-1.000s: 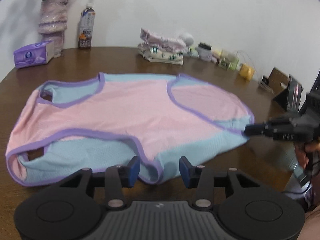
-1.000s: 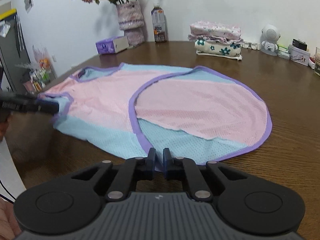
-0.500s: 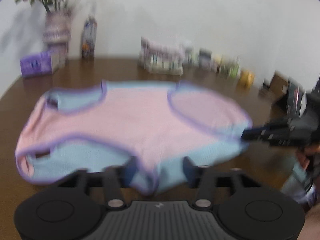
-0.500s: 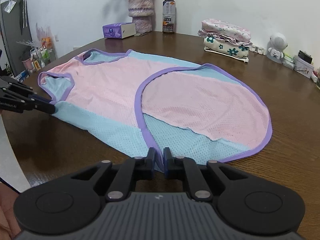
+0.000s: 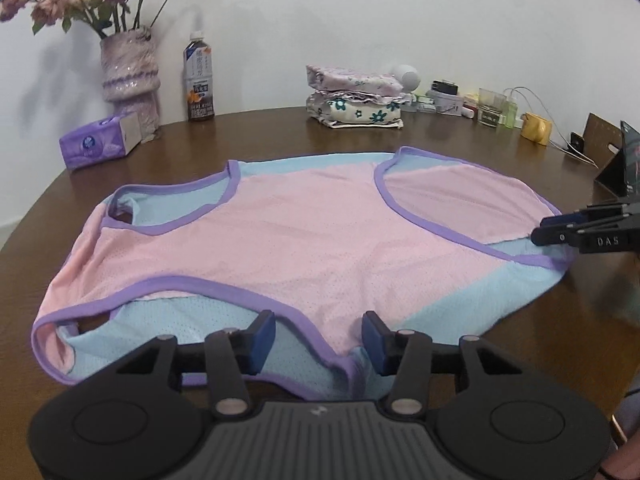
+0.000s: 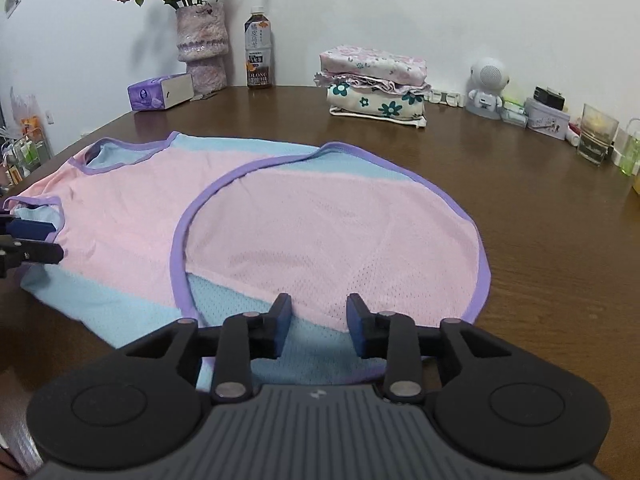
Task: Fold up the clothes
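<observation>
pink and blue mesh vest (image 5: 304,248) lies flat on the table (image 6: 540,216). left claw (image 5: 319,338) stands wide over its near hem. right claw (image 6: 319,326) stands wide over its other end.

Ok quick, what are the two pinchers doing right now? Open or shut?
Left gripper: open, holding nothing, fingers over the near edge of the pink and blue top.
Right gripper: open, holding nothing, over the top's hem.

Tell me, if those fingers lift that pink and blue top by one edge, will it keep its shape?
Probably not. The top is thin mesh lying flat and draped on the table, so it would likely sag and hang limp. It looks light. One side already lies folded over, so layers may slide apart when lifted.
</observation>
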Available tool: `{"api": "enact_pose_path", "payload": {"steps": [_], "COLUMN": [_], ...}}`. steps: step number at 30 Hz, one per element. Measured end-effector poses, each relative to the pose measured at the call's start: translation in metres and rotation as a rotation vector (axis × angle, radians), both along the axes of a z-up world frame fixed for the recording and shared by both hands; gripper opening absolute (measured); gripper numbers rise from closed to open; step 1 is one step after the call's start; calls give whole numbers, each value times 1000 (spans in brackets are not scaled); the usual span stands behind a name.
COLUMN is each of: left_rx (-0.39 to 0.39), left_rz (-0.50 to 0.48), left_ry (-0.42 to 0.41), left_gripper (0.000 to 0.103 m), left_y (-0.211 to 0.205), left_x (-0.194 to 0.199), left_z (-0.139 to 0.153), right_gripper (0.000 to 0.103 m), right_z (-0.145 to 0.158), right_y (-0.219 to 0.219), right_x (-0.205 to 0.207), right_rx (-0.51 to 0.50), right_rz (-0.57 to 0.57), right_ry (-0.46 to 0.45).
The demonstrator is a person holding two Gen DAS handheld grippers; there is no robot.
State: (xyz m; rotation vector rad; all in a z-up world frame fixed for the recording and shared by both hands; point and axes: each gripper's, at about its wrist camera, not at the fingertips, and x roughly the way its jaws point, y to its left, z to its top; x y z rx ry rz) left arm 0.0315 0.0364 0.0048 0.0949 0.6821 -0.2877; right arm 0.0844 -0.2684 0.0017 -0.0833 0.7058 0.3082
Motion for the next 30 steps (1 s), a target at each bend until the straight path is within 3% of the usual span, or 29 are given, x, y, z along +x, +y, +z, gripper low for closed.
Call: {"api": "enact_pose_path", "payload": {"steps": [5, 8, 9, 10, 11, 12, 14, 16, 17, 25, 30], "left_rx": [-63, -155, -177, -191, -200, -199, -191, -186, -185, -202, -266], "left_rz": [51, 98, 107, 114, 120, 126, 141, 148, 148, 156, 128], "left_ry": [-9, -79, -110, -137, -160, -170, -176, -172, -167, -126, -90], "left_gripper": [51, 65, 76, 86, 89, 93, 95, 96, 97, 98, 98], "left_y": [7, 18, 20, 20, 20, 18, 11, 5, 2, -2, 1], "left_x": [-4, -11, -15, -19, -22, -26, -32, -39, -43, -65, -73], "left_z": [3, 16, 21, 25, 28, 30, 30, 28, 27, 22, 20], "right_gripper": [34, 40, 43, 53, 66, 71, 86, 91, 99, 102, 103], "right_z": [-2, 3, 5, 7, 9, 11, 15, 19, 21, 29, 28], "right_y": [-2, 0, 1, 2, 3, 5, 7, 9, 11, 21, 22], "right_x": [-14, -20, -24, -28, -32, -36, -44, -52, -56, -84, -92], "right_rx": [7, 39, 49, 59, 69, 80, 100, 121, 131, 151, 169], "right_rz": [-23, -29, -27, -26, -25, -23, -21, -18, -16, -22, -115], "right_ry": [-22, -42, -53, -64, -75, -86, -107, -129, -140, -192, -194]}}
